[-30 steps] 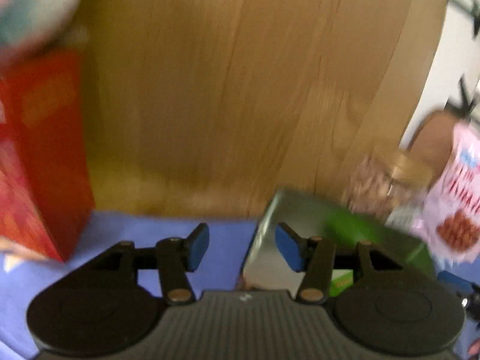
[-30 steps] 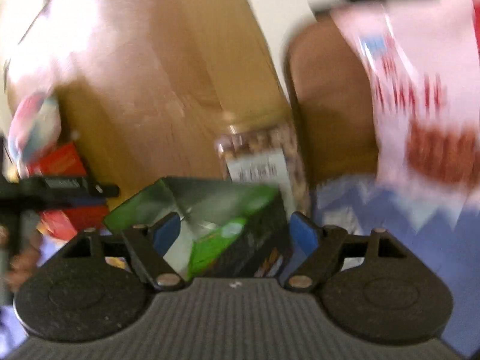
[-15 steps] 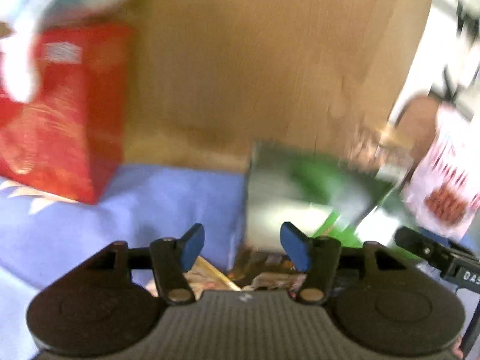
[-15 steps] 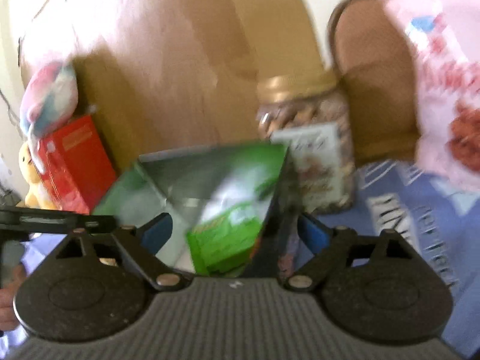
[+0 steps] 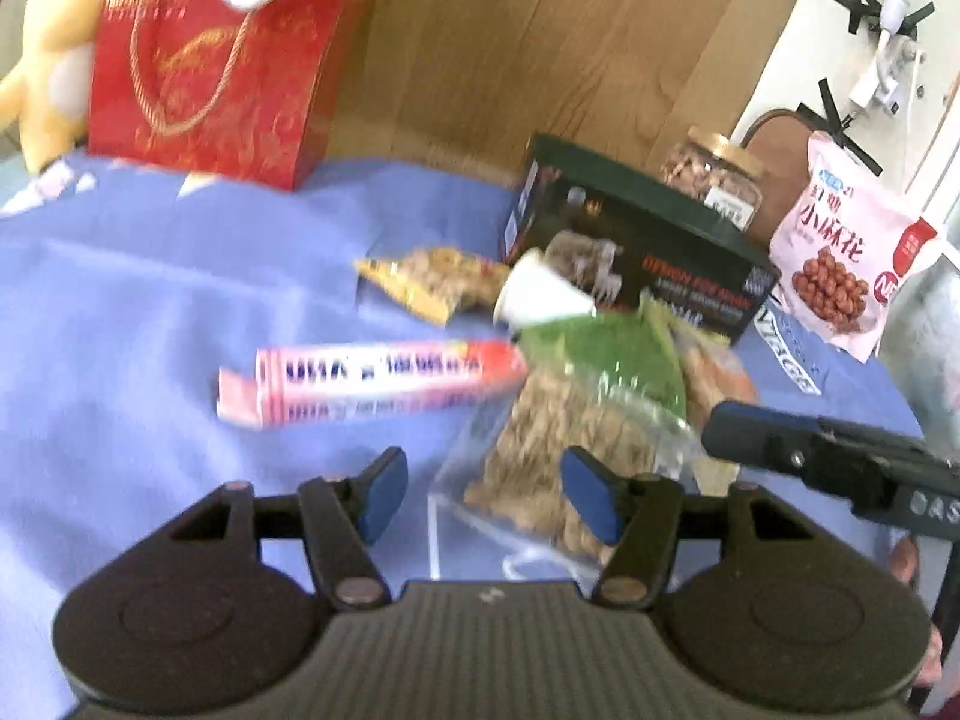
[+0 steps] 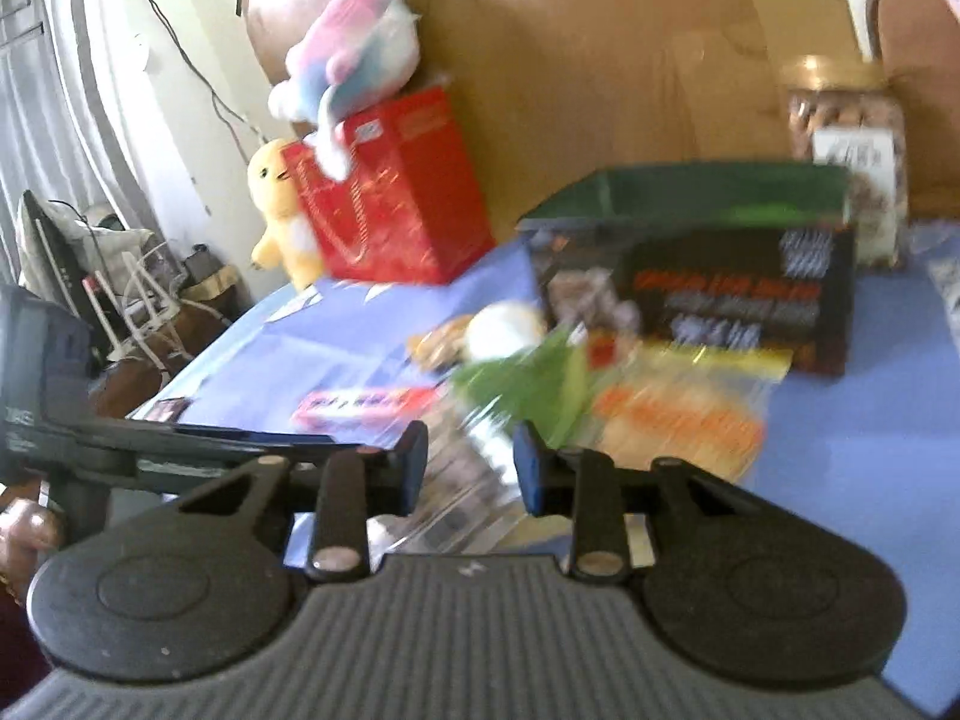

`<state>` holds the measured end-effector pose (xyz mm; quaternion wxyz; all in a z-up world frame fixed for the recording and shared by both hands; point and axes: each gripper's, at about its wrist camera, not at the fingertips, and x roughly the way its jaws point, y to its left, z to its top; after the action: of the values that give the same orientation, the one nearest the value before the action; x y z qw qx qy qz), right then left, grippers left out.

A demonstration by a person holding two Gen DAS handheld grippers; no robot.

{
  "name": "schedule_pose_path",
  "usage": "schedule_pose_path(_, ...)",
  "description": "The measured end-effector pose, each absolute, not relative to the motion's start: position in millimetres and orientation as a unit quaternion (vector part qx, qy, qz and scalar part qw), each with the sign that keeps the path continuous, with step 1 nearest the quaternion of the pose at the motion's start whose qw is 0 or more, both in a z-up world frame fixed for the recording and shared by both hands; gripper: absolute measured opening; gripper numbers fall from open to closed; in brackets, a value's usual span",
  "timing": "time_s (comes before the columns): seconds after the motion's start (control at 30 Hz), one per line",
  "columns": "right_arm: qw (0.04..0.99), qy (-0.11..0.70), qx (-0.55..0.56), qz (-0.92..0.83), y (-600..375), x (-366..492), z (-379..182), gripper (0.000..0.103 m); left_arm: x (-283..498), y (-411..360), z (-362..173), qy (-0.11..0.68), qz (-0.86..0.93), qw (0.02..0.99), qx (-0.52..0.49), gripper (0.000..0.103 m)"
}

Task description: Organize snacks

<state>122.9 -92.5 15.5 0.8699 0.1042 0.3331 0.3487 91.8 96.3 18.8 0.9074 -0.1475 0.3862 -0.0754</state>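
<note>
Crinkly clear snack bag with a green top lay on the blue cloth, beside a glossy pink box. Left tongs were opening, empty, bag just ahead. Right tongs were closing around the bag's clear end; grip uncertain. A second ago the dark carton filled both views.
</note>
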Motion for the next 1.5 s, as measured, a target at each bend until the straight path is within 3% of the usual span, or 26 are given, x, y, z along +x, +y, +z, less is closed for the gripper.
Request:
schedule_pose_path(0.07, 0.871, 0.339, 0.120, 0.333, -97.6, 111.5, 7.6, 0.035, 90.1, 98.3, 15.1, 0.387, -0.082, 0.906, -0.148, 0.069)
schedule_pose_path(0.1, 0.874, 0.341, 0.125, 0.323, -101.2, 107.1, 5.0, 0.035, 92.1, 97.9, 13.7, 0.384, -0.082, 0.908, -0.146, 0.081)
schedule_pose_path(0.13, 0.877, 0.344, 0.129, 0.309, -103.4, 104.3, 2.3, 0.036, 94.9, 97.4, 13.8, 0.380, -0.082, 0.910, -0.144, 0.087)
schedule_pose_path(0.2, 0.875, 0.360, 0.145, 0.289, -112.0, 104.6, -3.9, 0.037, 102.5, 94.3, 12.3, 0.375, -0.094, 0.911, -0.145, 0.090)
schedule_pose_path(0.27, 0.866, 0.377, 0.173, 0.280, -117.7, 110.2, -11.8, 0.038, 110.0, 93.2, 8.2, 0.376, -0.104, 0.907, -0.159, 0.086)
schedule_pose_path(0.33, 0.853, 0.381, 0.212, 0.287, -123.3, 116.6, -16.7, 0.039, 110.3, 90.1, 7.9, 0.381, -0.115, 0.902, -0.166, 0.067)
schedule_pose_path(0.4, 0.834, 0.392, 0.245, 0.301, -125.6, 122.1, -21.0, 0.038, 105.6, 89.9, 6.7, 0.390, -0.130, 0.893, -0.181, 0.040)
schedule_pose_path(0.47, 0.832, 0.393, 0.245, 0.307, -122.3, 120.0, -20.6, 0.039, 93.8, 88.2, 4.0, 0.394, -0.142, 0.888, -0.188, 0.034)
schedule_pose_path(0.77, 0.838, 0.385, 0.188, 0.338, -135.5, 65.4, -13.7, 0.034, 20.8, 84.6, -4.7, 0.382, -0.194, 0.877, -0.216, 0.031)
schedule_pose_path(0.83, 0.836, 0.382, 0.190, 0.346, -148.0, 50.1, -16.0, 0.034, 7.7, 82.2, -8.0, 0.383, -0.221, 0.867, -0.229, 0.034)
schedule_pose_path(0.9, 0.831, 0.381, 0.207, 0.349, -159.9, 39.7, -19.5, 0.034, 2.0, 81.0, -9.8, 0.386, -0.248, 0.854, -0.245, 0.050)
schedule_pose_path(0.97, 0.822, 0.385, 0.237, 0.345, -170.0, 37.1, -24.2, 0.031, 2.9, 80.0, -9.6, 0.385, -0.264, 0.848, -0.253, 0.059)
schedule_pose_path(1.13, 0.815, 0.392, 0.262, 0.338, -176.4, 39.7, -28.7, 0.026, 23.7, 85.5, -13.7, 0.401, -0.266, 0.824, -0.300, 0.059)
schedule_pose_path(1.23, 0.817, 0.388, 0.258, 0.339, -176.1, 38.3, -28.6, 0.026, 29.0, 84.2, -16.2, 0.406, -0.262, 0.820, -0.308, 0.054)
schedule_pose_path(1.4, 0.824, 0.389, 0.239, 0.337, -174.3, 38.5, -25.4, 0.022, 24.3, 83.4, -20.3, 0.406, -0.253, 0.824, -0.303, 0.030)
schedule_pose_path(1.5, 0.841, 0.375, 0.201, 0.333, -168.3, 37.5, -15.0, 0.022, 24.8, 86.8, -21.9, 0.411, -0.255, 0.819, -0.308, 0.023)
